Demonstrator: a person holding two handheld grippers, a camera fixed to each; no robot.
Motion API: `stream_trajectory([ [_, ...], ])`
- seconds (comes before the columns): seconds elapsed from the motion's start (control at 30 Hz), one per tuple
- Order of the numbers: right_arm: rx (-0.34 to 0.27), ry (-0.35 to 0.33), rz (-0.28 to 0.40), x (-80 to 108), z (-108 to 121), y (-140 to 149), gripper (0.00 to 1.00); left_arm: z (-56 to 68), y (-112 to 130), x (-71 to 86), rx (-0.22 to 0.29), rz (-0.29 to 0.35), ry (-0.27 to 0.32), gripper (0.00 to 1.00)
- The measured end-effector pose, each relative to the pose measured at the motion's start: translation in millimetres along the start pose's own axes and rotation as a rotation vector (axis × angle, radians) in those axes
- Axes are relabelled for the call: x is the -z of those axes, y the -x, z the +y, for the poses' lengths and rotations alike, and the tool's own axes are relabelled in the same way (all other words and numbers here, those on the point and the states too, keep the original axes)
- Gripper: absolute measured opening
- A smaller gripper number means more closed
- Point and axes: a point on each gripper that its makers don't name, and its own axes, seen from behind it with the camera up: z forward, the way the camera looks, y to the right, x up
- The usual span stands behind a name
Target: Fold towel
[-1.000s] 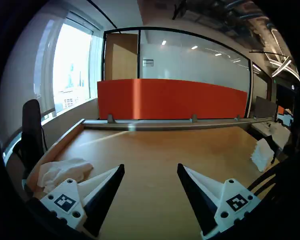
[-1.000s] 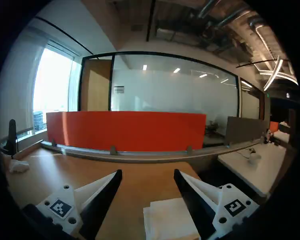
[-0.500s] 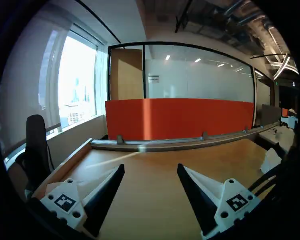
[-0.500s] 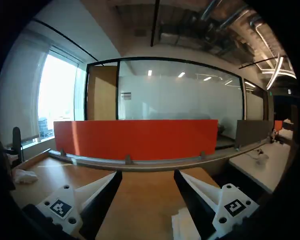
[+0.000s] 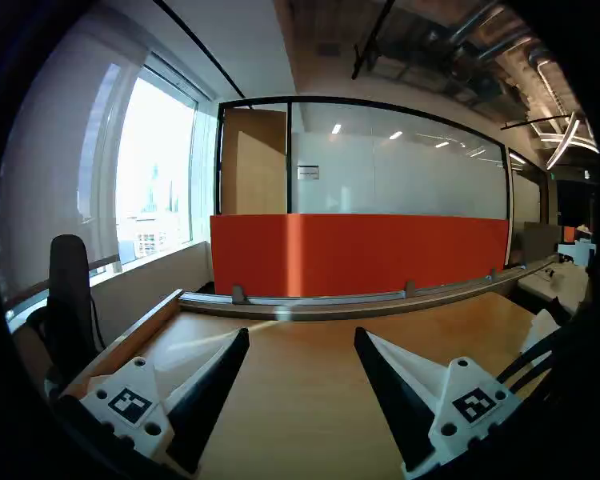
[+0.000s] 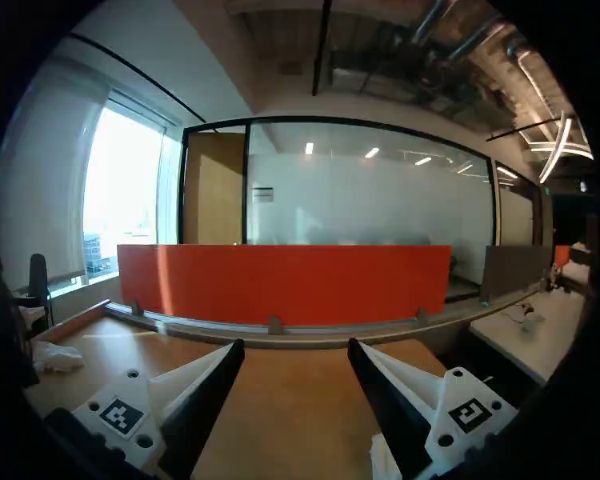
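left gripper (image 5: 301,331) and right gripper (image 6: 295,343) are spread wide over the desk (image 6: 300,400). a crumpled towel (image 6: 56,358) lies at one edge.

Both views higher than before; folded towel (image 6: 382,462) now a mere corner low in right gripper view.

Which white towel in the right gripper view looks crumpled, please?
The towel far left on the desk; the other towel, at the view's bottom edge, shows straight edges.
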Motion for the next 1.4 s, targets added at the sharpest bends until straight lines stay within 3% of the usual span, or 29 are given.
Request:
stream_trajectory([
  [0.2, -0.002, -0.017, 0.003, 1.5, -15, -9, 1.00, 7.8, 2, 1.0, 0.005, 0.023, 0.028, 0.98],
  [0.4, 0.012, -0.025, -0.005, 3.5, -27, -12, 1.00, 2.6, 8, 1.7, -0.011, 0.052, 0.011, 0.98],
  [0.6, 0.023, -0.017, -0.006, 3.1, -36, -10, 1.00, -0.8, 23, -1.1, 0.006, 0.079, 0.002, 0.98],
  [1.0, 0.015, 0.006, 0.009, -1.0, -51, 16, 1.00, -13.0, 72, -6.4, -0.019, 0.124, -0.005, 0.98],
  [1.4, 0.042, -0.006, 0.006, -5.3, -65, 55, 1.00, -3.8, 130, -8.6, -0.016, 0.135, 0.011, 0.97],
])
